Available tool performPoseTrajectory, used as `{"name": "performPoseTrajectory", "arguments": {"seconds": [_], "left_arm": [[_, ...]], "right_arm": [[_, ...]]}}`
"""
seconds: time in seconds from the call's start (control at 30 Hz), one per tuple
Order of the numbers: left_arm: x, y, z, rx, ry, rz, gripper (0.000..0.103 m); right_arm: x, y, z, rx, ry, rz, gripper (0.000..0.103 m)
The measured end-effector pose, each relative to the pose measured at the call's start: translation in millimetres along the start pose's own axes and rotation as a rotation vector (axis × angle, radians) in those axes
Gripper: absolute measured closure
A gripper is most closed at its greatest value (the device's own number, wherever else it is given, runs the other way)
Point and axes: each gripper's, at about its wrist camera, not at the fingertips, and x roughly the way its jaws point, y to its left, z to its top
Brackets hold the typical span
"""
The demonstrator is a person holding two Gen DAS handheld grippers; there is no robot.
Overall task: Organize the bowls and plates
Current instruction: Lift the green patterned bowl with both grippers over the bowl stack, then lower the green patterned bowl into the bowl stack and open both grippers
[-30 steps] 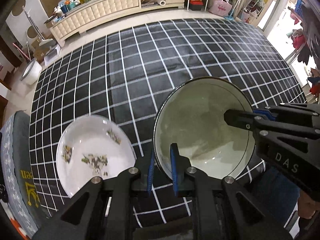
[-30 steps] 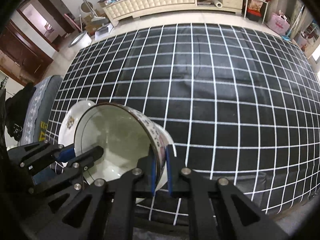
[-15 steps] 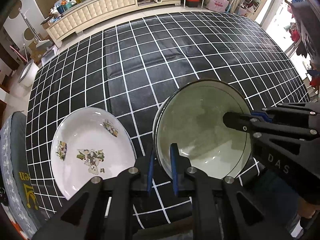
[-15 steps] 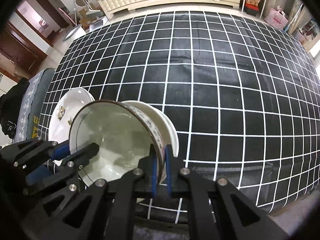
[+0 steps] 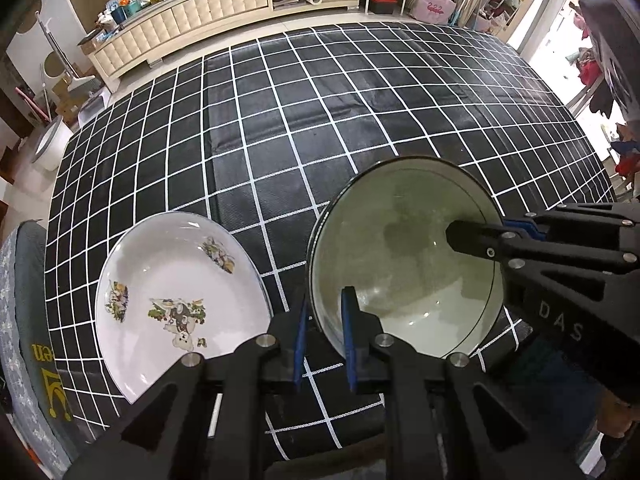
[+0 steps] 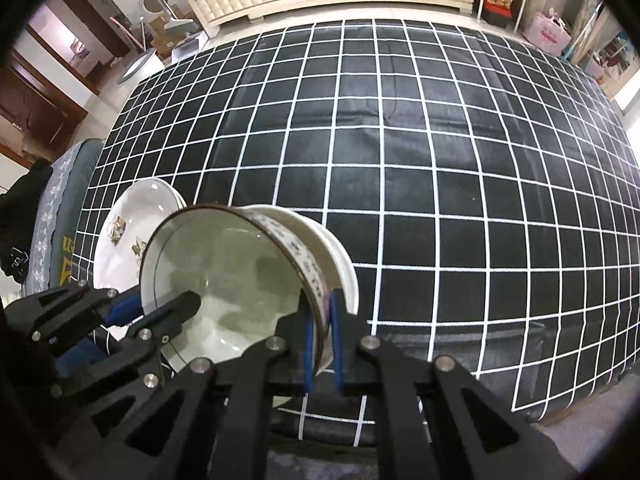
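A pale bowl (image 5: 400,248) with a dark rim and a patterned band outside (image 6: 296,248) hangs tilted over the black gridded tablecloth (image 5: 280,120). My left gripper (image 5: 324,312) is shut on its left rim. My right gripper (image 6: 320,312) is shut on its right rim, one finger inside the bowl and one outside. Each gripper also shows in the other's view, the right gripper (image 5: 472,236) and the left gripper (image 6: 160,308). A second white rim (image 6: 340,256) shows just behind the bowl; I cannot tell whether they touch. A white plate (image 5: 172,280) with picture decals lies flat to the left (image 6: 128,216).
The tablecloth (image 6: 440,160) stretches far ahead and to the right. A grey cushion with yellow letters (image 5: 36,352) borders the table's left edge. A cream cabinet (image 5: 200,12) stands beyond the far edge, with clutter on the floor around it.
Both grippers keep their hold on the bowl. The plate shows more fully in the left wrist view, and the white rim behind the bowl has come into sight in the right wrist view.
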Motion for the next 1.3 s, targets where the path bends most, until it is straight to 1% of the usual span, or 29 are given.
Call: {"name": "performPoseTrajectory", "arguments": {"seconds": [0.23, 0.4, 0.57, 0.67, 0.77, 0.97, 1.03, 1.1, 1.17, 1.2, 1.27, 1.3], "left_arm": [[-6, -2, -2, 0.017, -0.02, 0.008, 0.088], [-5, -1, -3, 0.009, -0.017, 0.005, 0.088], [-5, -1, -2, 0.007, -0.021, 0.01, 0.088], [-6, -4, -1, 0.024, -0.025, 0.028, 0.088], [-5, -7, -1, 0.047, -0.022, 0.041, 0.088], [-4, -5, -1, 0.056, -0.025, 0.033, 0.088], [-4, -4, -1, 0.055, -0.024, 0.035, 0.088], [-3, -5, -1, 0.062, -0.023, 0.047, 0.088], [-2, -6, -1, 0.066, -0.017, 0.047, 0.088], [-1, -6, -2, 0.067, -0.015, 0.043, 0.087], [-2, -7, -2, 0.07, -0.017, 0.021, 0.088], [-1, -7, -2, 0.07, -0.016, 0.023, 0.088]], "right_arm": [[-2, 0, -2, 0.022, -0.006, 0.01, 0.088], [-4, 0, -4, 0.037, -0.013, 0.011, 0.087], [-3, -9, -3, 0.093, 0.011, 0.056, 0.086], [-3, -10, -2, 0.098, 0.025, 0.06, 0.086], [-4, -5, -2, 0.069, 0.026, 0.042, 0.086], [-4, 4, -1, 0.007, 0.022, 0.008, 0.084], [-5, 9, -2, -0.029, 0.02, -0.022, 0.084], [-7, 16, -2, -0.072, 0.008, -0.06, 0.081], [-11, 19, -2, -0.099, -0.019, -0.106, 0.068], [-12, 18, -1, -0.101, -0.024, -0.107, 0.066], [-8, 13, 1, -0.085, 0.0, -0.055, 0.065], [-6, 13, 1, -0.083, 0.005, -0.052, 0.065]]}}
